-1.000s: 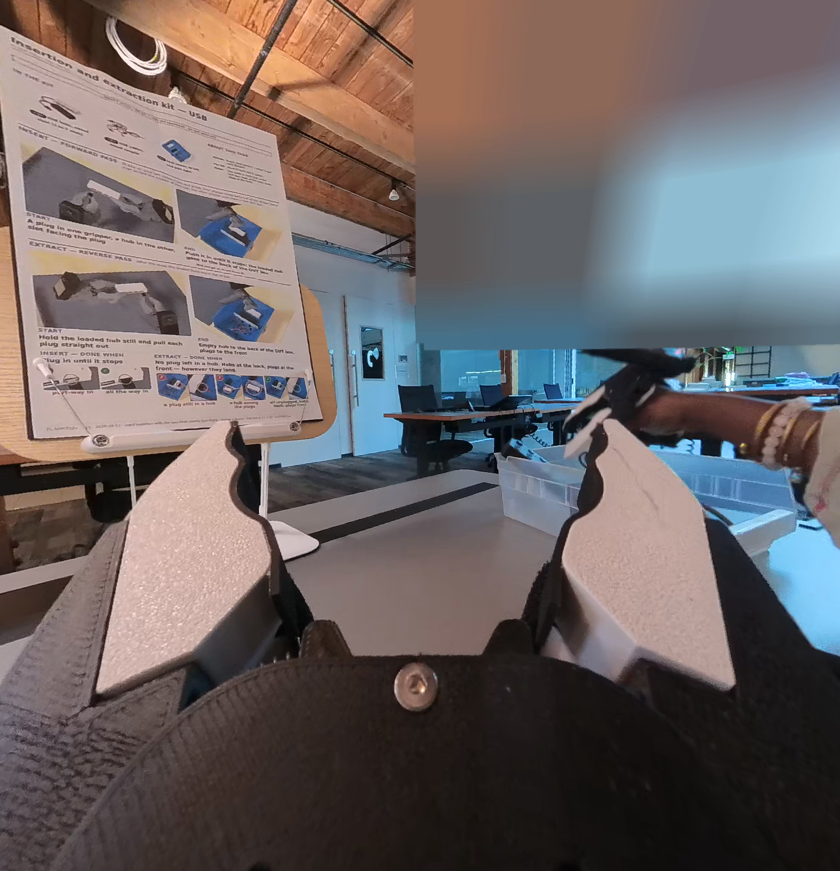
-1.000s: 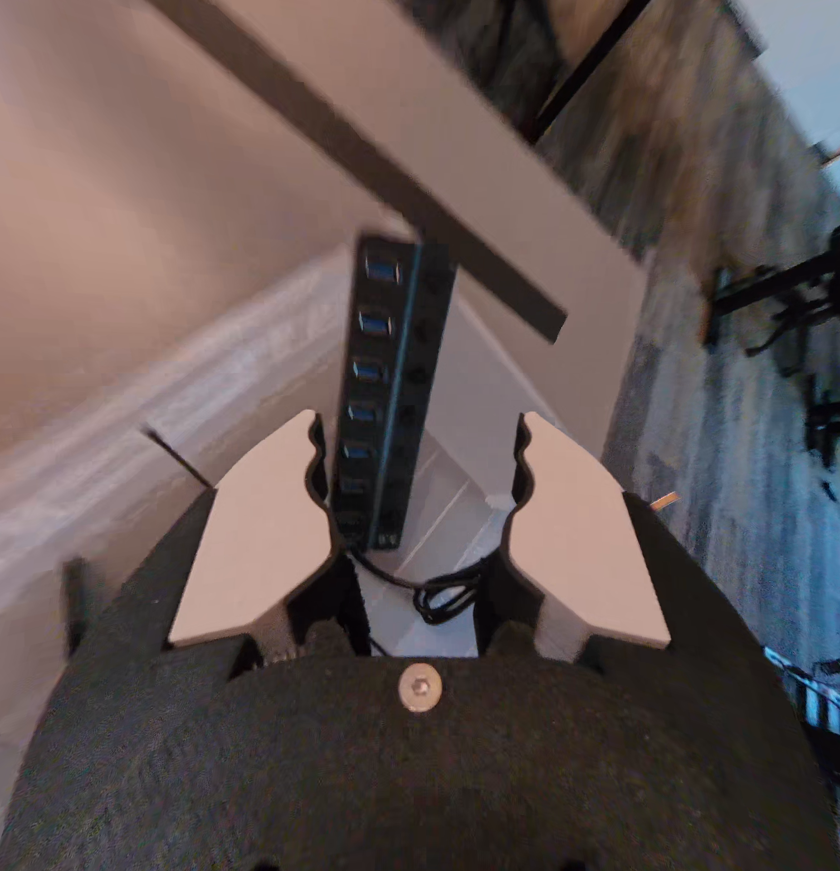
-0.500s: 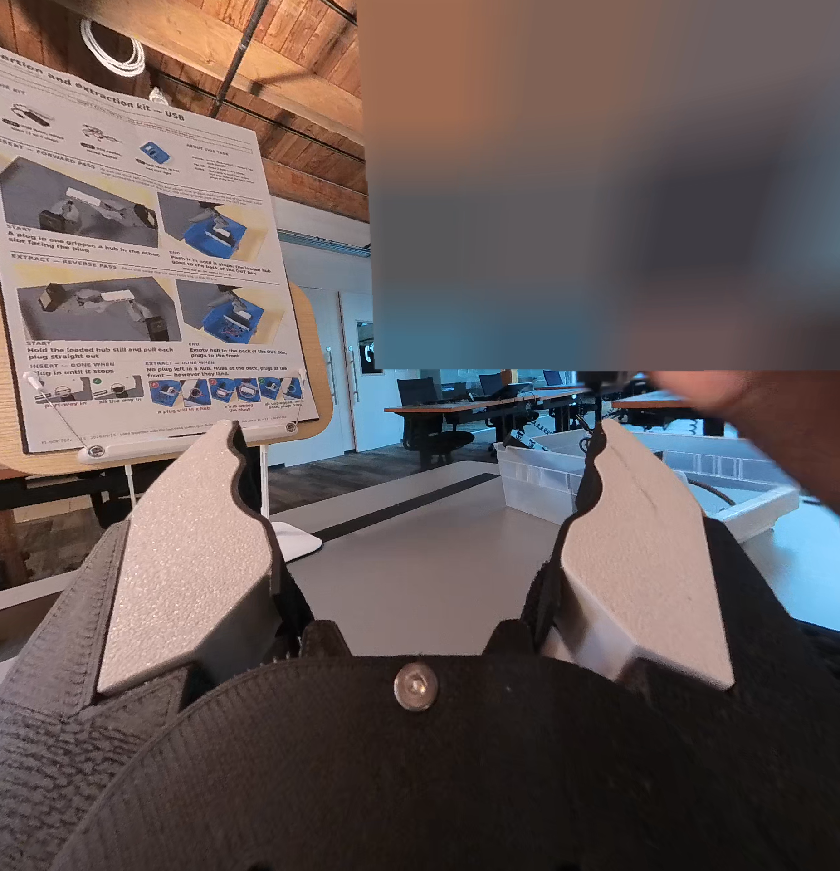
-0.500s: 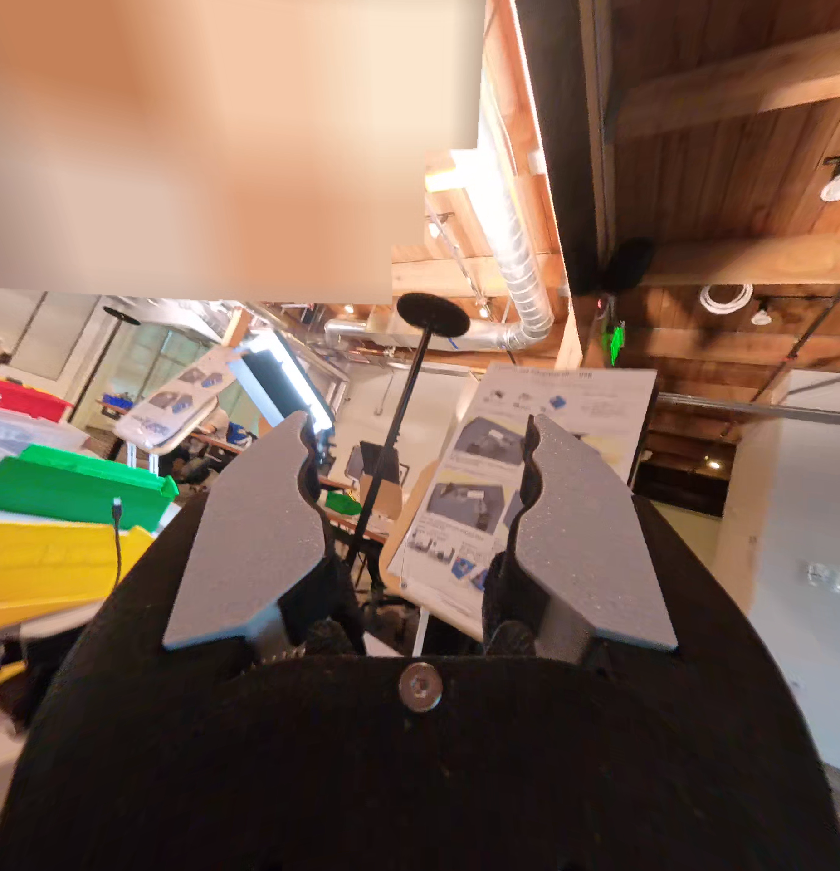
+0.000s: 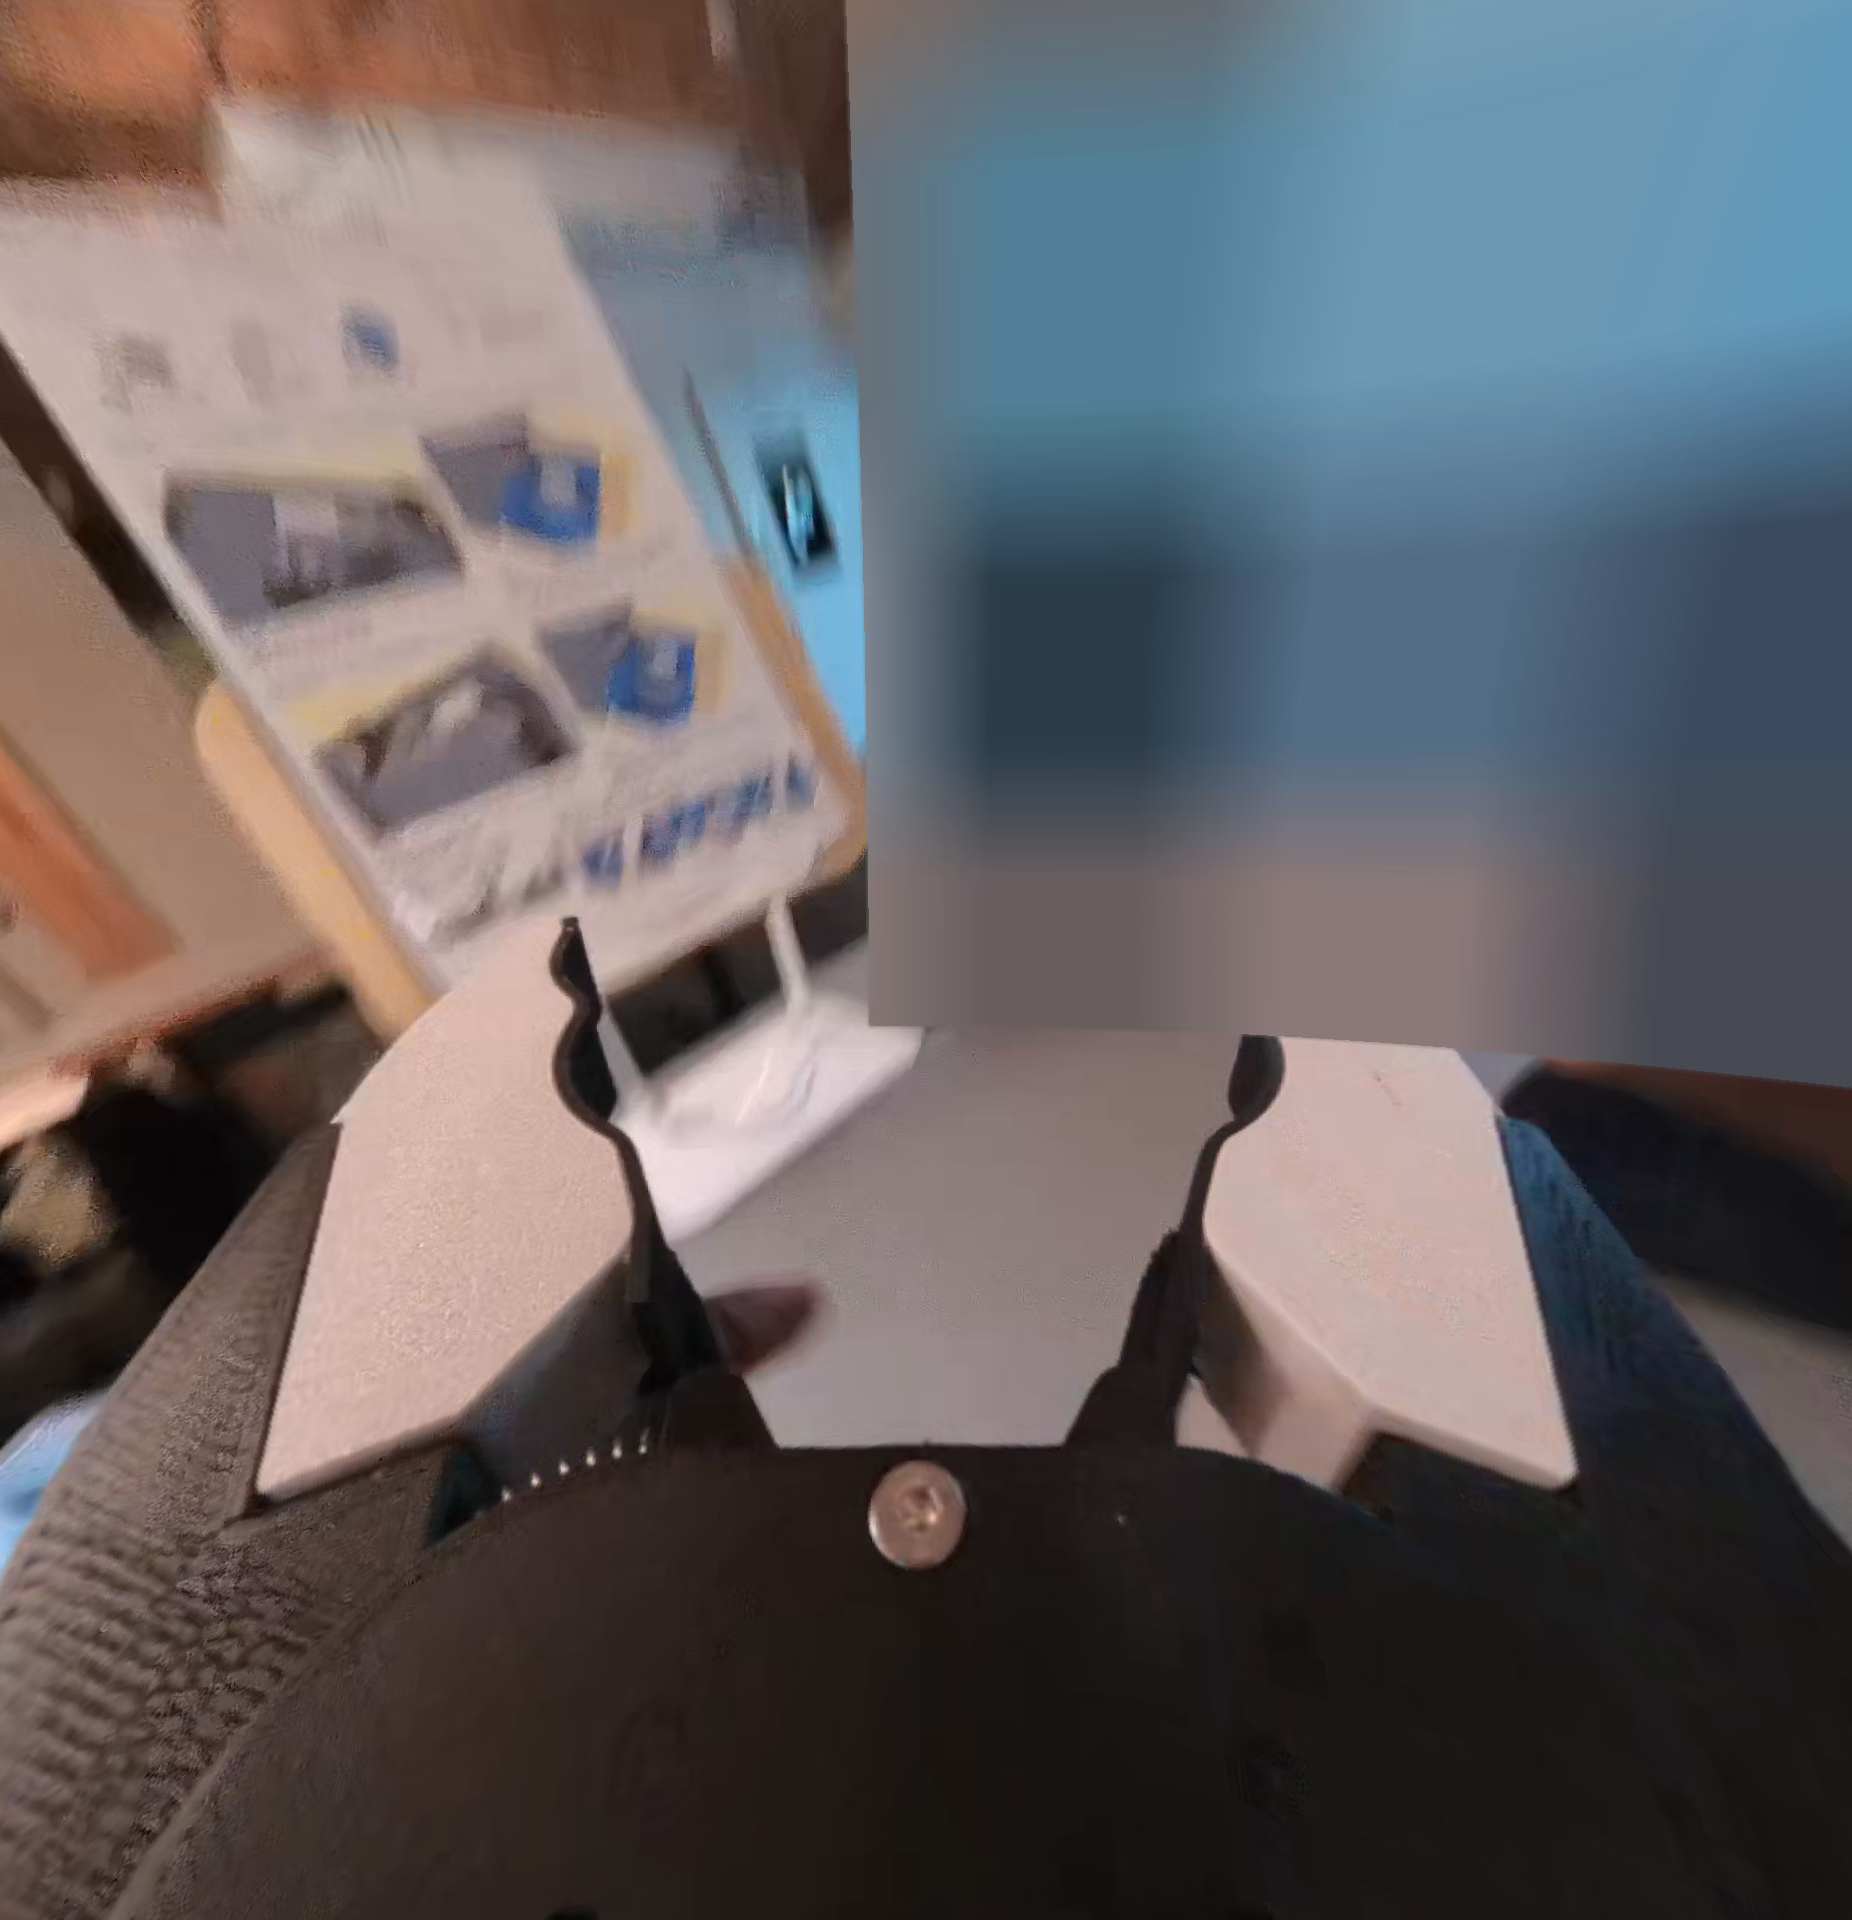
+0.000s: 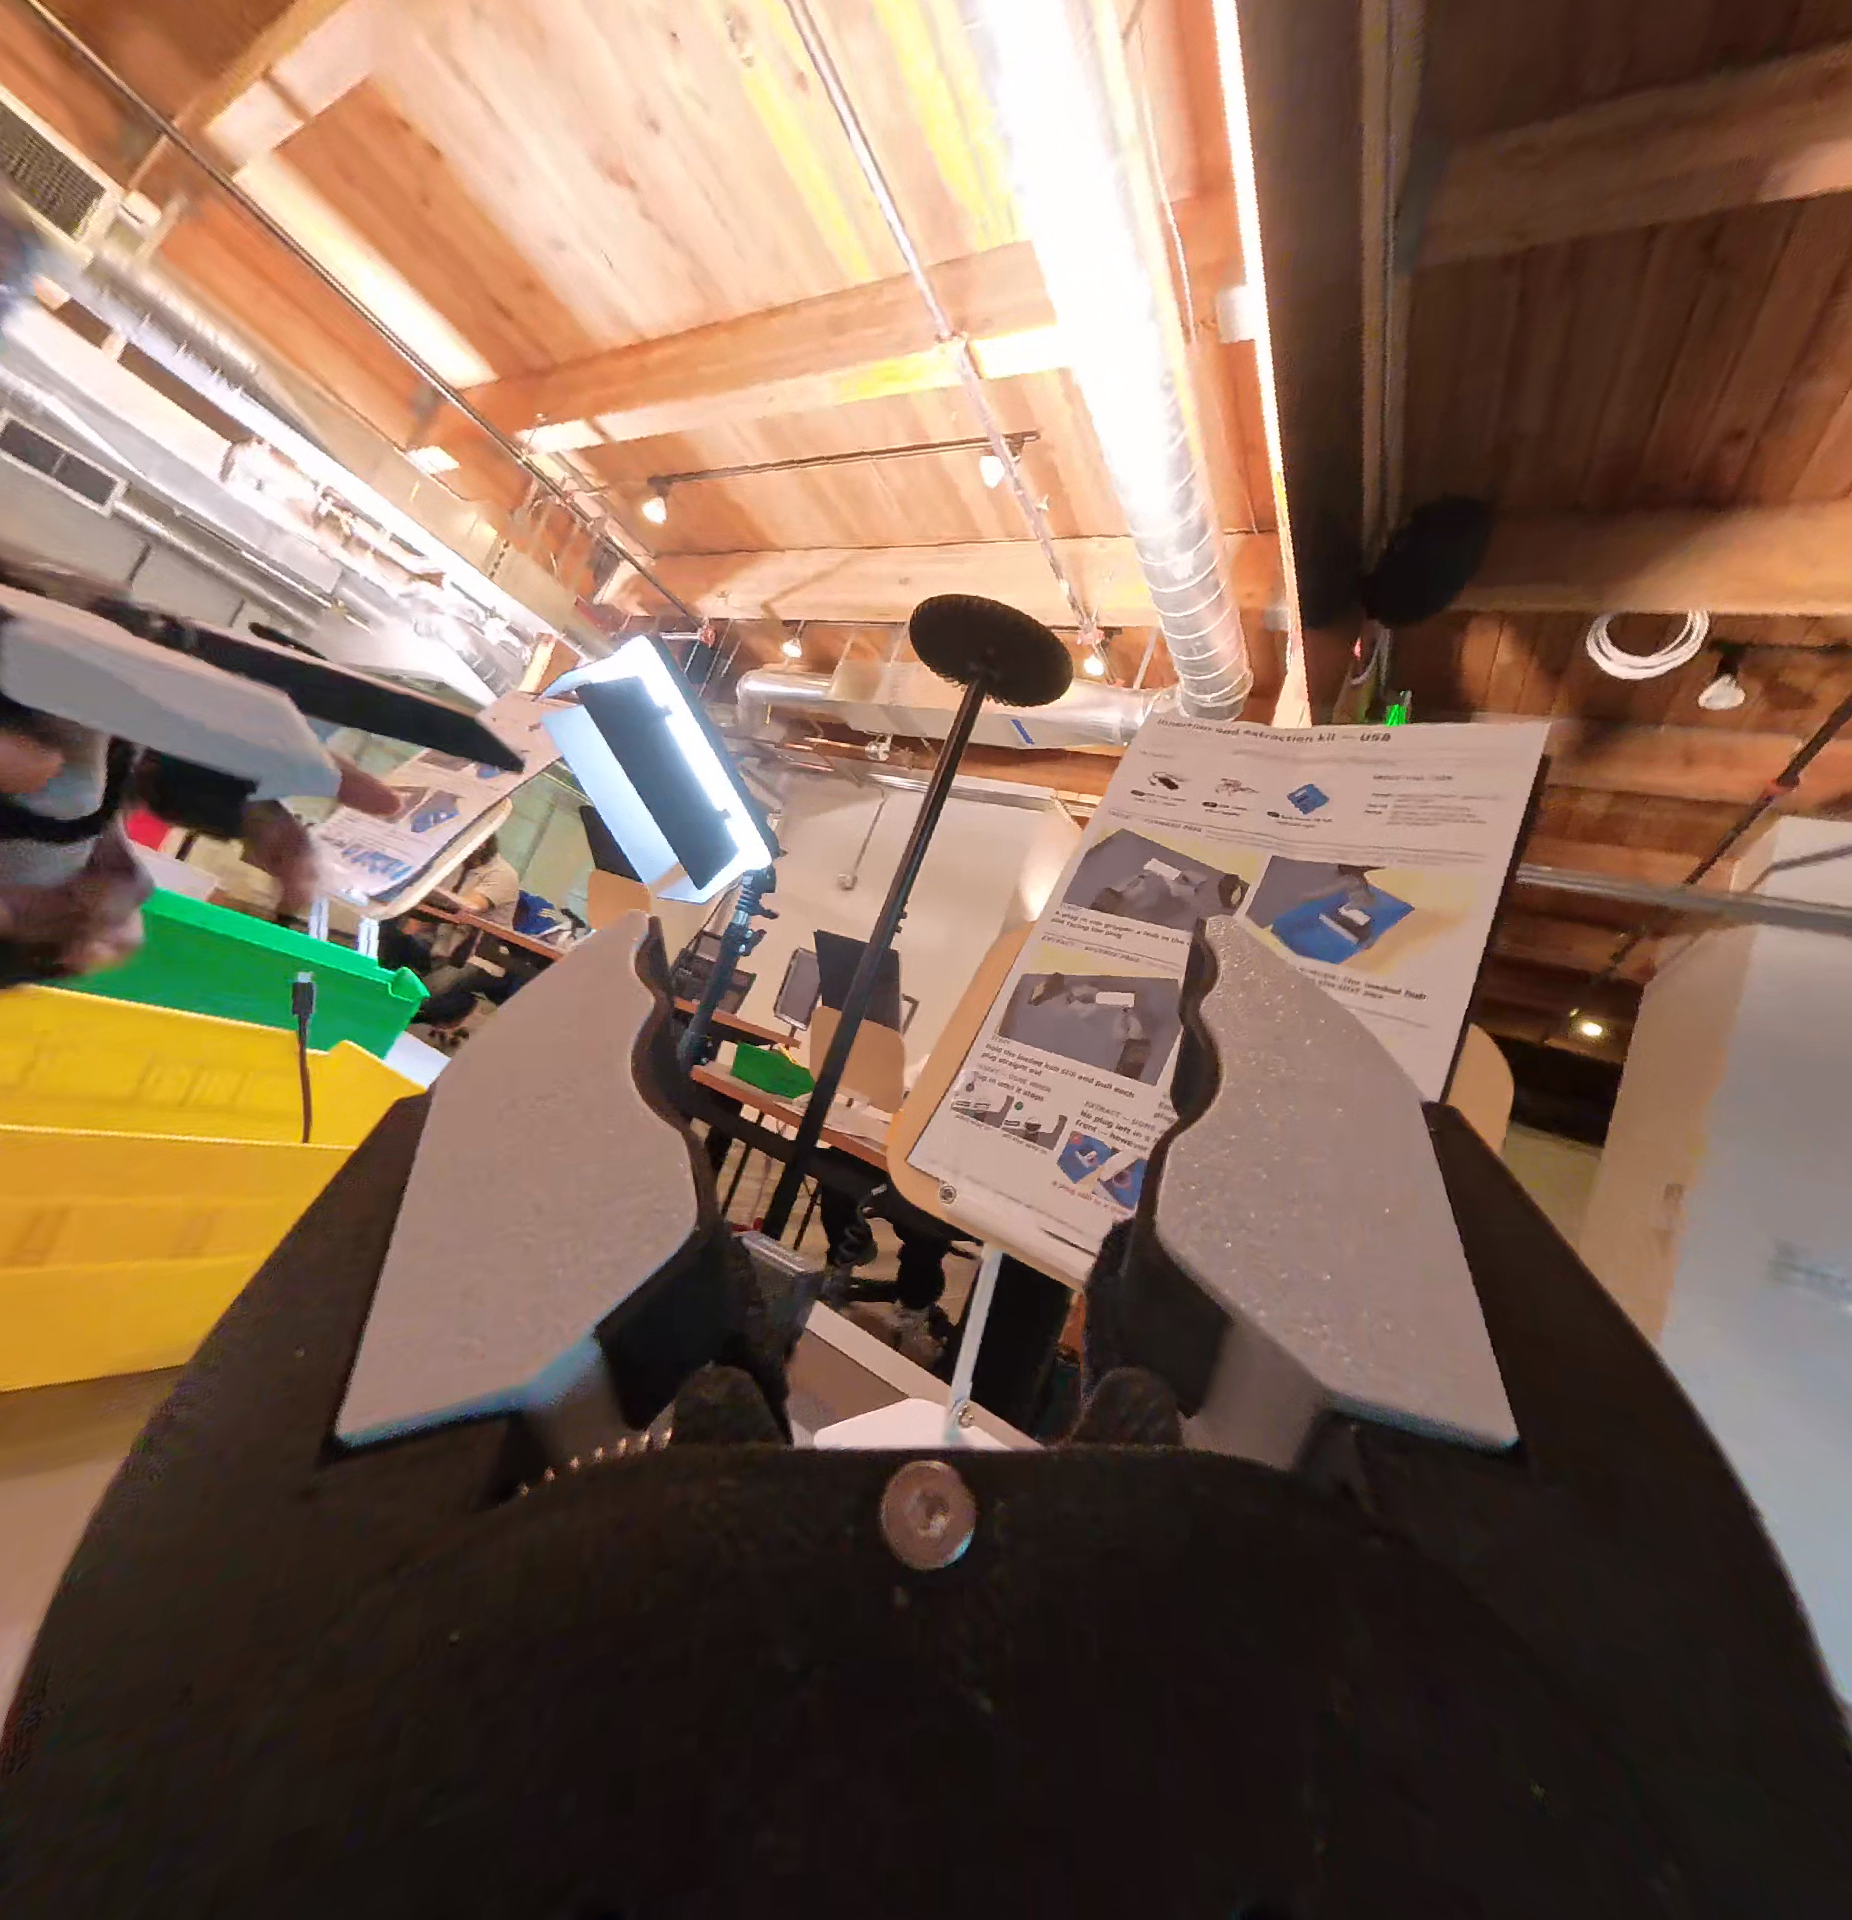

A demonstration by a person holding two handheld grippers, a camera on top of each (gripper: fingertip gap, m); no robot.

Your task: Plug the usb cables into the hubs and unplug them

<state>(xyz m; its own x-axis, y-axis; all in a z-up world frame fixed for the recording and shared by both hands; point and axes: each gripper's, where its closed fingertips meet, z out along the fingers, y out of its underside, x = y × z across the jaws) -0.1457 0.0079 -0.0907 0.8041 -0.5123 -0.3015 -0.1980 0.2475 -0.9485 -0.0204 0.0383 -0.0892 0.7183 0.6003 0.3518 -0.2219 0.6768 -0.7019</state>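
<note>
Left gripper [image 5: 906,1049]: jaws spread wide, nothing between them. Its view is motion-blurred. Beyond the fingers lies bare grey table [image 5: 963,1278], then the white foot of a stand carrying a printed instruction sheet [image 5: 465,582]. A small dark reddish shape [image 5: 761,1322] sits low beside the left finger; possibly a fingertip, too blurred to say.

Right gripper [image 6: 922,977]: jaws also apart and empty, pointed up toward the wooden ceiling. Past the fingers: a black pole with a round disc top [image 6: 989,649], a lit panel lamp [image 6: 657,769], and the instruction sheet again on its wooden board.

Task items: no hub is visible in either view. The only cable seen is a thin black usb cable [image 6: 304,1049], its small plug standing up at the rim of the yellow bin [image 6: 153,1164], left of the right gripper and well apart from it; a green bin [image 6: 247,956] sits behind.

Handling judgement: cable is light and limp, and the cord will flop. Pinch the rigid plug housing, not the cord, with the metal tip left clear. The plug is small and smooth, so a square, firm grip is needed.
</note>
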